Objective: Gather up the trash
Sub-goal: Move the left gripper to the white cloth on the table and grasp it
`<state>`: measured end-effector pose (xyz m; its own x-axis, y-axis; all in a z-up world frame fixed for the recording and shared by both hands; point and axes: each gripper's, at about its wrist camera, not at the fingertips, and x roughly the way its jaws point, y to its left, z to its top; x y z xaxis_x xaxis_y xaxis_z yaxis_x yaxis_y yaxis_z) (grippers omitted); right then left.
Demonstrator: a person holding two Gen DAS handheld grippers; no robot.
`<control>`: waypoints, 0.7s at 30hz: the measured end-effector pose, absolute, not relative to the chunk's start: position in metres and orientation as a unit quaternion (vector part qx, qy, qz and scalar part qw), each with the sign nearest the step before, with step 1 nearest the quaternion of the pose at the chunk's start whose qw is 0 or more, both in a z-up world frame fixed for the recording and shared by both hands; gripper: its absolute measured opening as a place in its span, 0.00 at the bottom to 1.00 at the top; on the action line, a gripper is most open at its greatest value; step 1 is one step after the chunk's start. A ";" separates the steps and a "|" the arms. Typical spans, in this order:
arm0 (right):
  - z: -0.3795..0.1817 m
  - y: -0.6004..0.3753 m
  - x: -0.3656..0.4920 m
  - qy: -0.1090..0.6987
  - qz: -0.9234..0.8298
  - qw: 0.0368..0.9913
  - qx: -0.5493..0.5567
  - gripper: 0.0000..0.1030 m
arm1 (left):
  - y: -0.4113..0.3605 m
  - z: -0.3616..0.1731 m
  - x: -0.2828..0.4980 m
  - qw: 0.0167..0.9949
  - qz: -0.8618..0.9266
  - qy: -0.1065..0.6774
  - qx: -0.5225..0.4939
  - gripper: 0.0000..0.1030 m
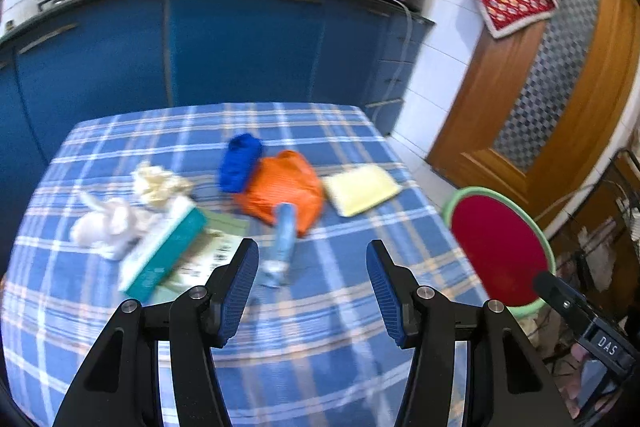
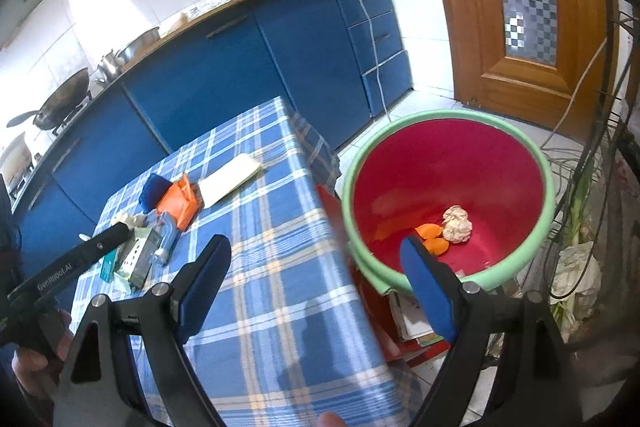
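Trash lies on the blue plaid tablecloth (image 1: 320, 327): an orange plastic bag (image 1: 284, 187), a blue crumpled bag (image 1: 239, 163), a light-blue tube wrapper (image 1: 282, 239), a teal-and-white box (image 1: 164, 251), white tissue (image 1: 106, 225), cream crumpled paper (image 1: 158, 183) and a yellow pad (image 1: 360, 189). My left gripper (image 1: 312, 291) is open and empty above the table, just short of the tube wrapper. My right gripper (image 2: 316, 291) is open and empty over the table's right edge beside the red bin (image 2: 448, 195), which holds orange peel (image 2: 432, 237) and a crumpled paper ball (image 2: 457, 223).
The bin with its green rim (image 1: 500, 247) stands on the floor right of the table. Blue kitchen cabinets (image 1: 240, 43) with pots on top run behind. A wooden door (image 2: 516, 7) is at the right. Cables and a rack (image 2: 592, 187) crowd the far right.
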<state>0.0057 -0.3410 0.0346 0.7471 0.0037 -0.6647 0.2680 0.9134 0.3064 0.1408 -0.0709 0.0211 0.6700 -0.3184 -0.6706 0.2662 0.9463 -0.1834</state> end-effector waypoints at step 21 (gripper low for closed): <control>0.023 -0.303 0.027 0.381 -0.051 0.908 0.169 0.84 | 0.040 0.005 0.174 0.925 -0.043 0.372 -0.070 0.56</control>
<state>0.0274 -0.3029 0.0228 0.7046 0.0367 -0.7087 0.2208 0.9377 0.2682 0.1742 0.0402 0.0053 0.7196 -0.1326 -0.6816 0.0282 0.9864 -0.1620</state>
